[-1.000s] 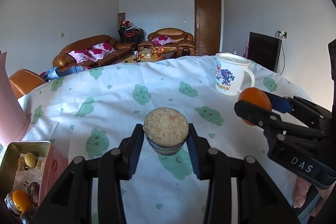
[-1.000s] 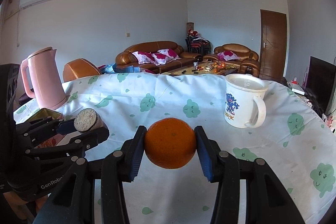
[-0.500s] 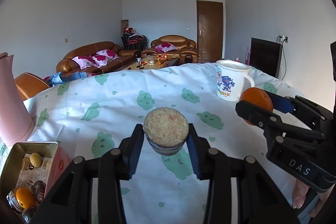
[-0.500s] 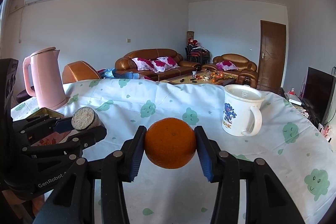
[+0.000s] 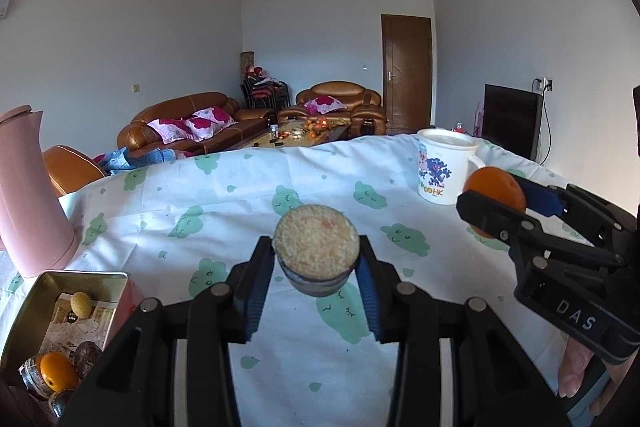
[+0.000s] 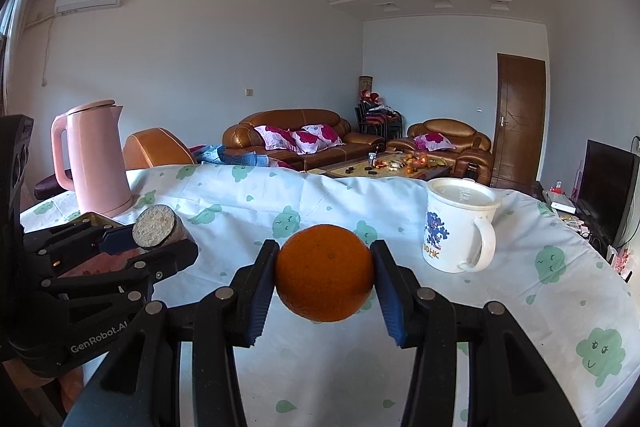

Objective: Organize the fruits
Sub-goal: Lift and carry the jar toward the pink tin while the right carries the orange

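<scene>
My left gripper [image 5: 316, 267] is shut on a round cake-like piece with a grainy beige top [image 5: 315, 241] and holds it above the tablecloth. It also shows in the right wrist view [image 6: 154, 233]. My right gripper [image 6: 325, 277] is shut on an orange [image 6: 324, 277] held above the table; the orange also shows in the left wrist view [image 5: 495, 193]. A gold tin [image 5: 24, 315] at the lower left holds a small yellow fruit [image 5: 80, 303], an orange fruit [image 5: 58, 367] and dark round items.
A white cartoon mug [image 5: 442, 167] stands at the right back of the table, also in the right wrist view [image 6: 460, 225]. A pink kettle [image 6: 94, 157] stands at the left by the tin. The tablecloth [image 5: 224, 195] has green cloud prints. Sofas lie beyond.
Both grippers have risen and tilted up slightly, each still holding its item. More of the room and ceiling shows.
</scene>
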